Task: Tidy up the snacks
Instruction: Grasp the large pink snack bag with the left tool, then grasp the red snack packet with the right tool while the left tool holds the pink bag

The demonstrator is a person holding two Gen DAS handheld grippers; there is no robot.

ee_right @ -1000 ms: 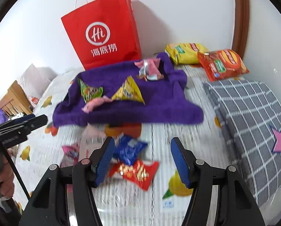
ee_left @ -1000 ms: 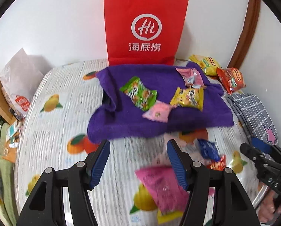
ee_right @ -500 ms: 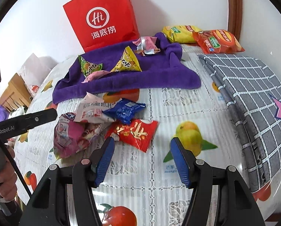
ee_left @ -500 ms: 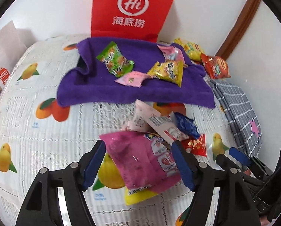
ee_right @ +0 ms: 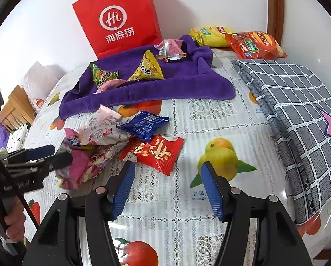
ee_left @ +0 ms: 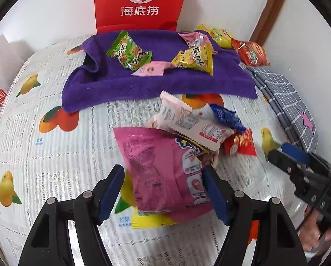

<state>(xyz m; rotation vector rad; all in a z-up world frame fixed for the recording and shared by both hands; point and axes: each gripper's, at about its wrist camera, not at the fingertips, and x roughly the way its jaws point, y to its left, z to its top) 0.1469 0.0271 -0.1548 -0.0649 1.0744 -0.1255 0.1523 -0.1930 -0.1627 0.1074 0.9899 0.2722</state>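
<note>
pink snack bag [ee_left: 163, 168] between open left tool [ee_left: 163, 190] pads

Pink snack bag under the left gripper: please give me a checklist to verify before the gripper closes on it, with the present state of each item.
1. Pink snack bag lies between the fingers of the left gripper: ok.
2. Jaws open enough: ok, they have just been opening, and a gap shows on both sides.
3. Pads already press on the bag: not ok, no contact yet.
4. Bag free of other packs: not ok, the white pack lies across its far end.
5. Right gripper out of the way: ok, open and empty, beside the red pack.
6. Fingertips low enough to pinch: cannot tell.
</note>
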